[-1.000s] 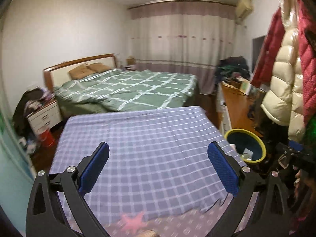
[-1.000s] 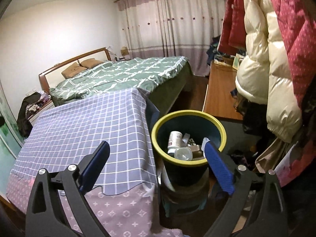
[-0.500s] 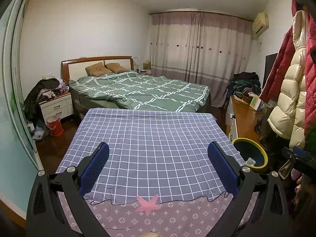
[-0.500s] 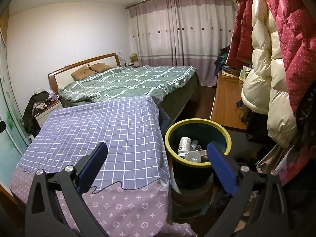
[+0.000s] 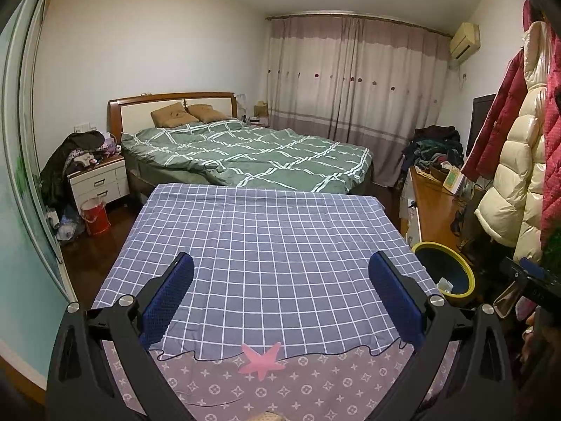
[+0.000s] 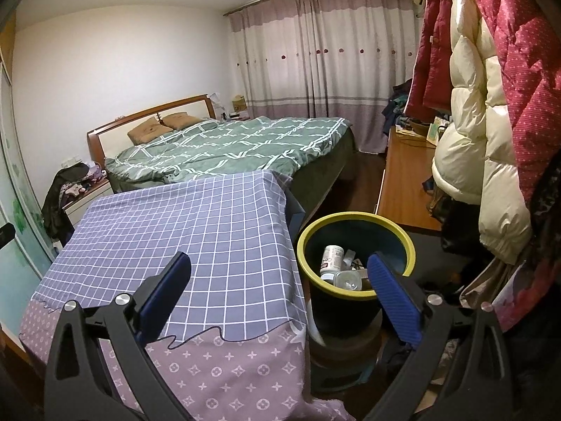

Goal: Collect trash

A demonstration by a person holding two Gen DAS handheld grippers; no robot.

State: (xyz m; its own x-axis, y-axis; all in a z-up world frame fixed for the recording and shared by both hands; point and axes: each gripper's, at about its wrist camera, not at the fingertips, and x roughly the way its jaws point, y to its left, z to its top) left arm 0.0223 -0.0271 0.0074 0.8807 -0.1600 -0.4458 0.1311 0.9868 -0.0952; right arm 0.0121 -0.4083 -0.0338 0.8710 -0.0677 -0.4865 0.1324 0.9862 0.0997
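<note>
A dark trash bin with a yellow rim (image 6: 354, 217) stands on a stool right of the table; inside lie a white bottle (image 6: 331, 258), a clear cup (image 6: 347, 279) and other scraps. The same bin (image 5: 443, 270) shows at the right in the left wrist view. My right gripper (image 6: 280, 294) is open and empty, held back from the bin, its right finger in front of the rim. My left gripper (image 5: 282, 298) is open and empty above the near edge of the table with the purple checked cloth (image 5: 273, 245). The cloth top is bare.
A bed with a green quilt (image 5: 252, 154) lies behind the table. A wooden desk (image 6: 403, 189) and hanging padded coats (image 6: 491, 122) crowd the right side. A white nightstand (image 5: 98, 182) and red bucket (image 5: 94, 215) stand at the left by the wall.
Both grippers have pulled back and risen, so more of the room, the table's front edge and the bin's stool now show. Both stay open and empty.
</note>
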